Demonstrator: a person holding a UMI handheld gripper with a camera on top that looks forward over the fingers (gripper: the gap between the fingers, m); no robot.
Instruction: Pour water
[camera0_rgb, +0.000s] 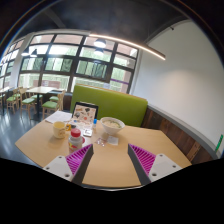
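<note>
Tool (111, 160) wide apart and empty, bottle (74, 139) just beyond its left finger.

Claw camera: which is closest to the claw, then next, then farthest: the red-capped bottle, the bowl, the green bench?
From the open claw:
1. Red-capped bottle, just ahead of the left finger.
2. Bowl, farther along the table, near its middle.
3. Green bench, behind the table against the wall.
</note>
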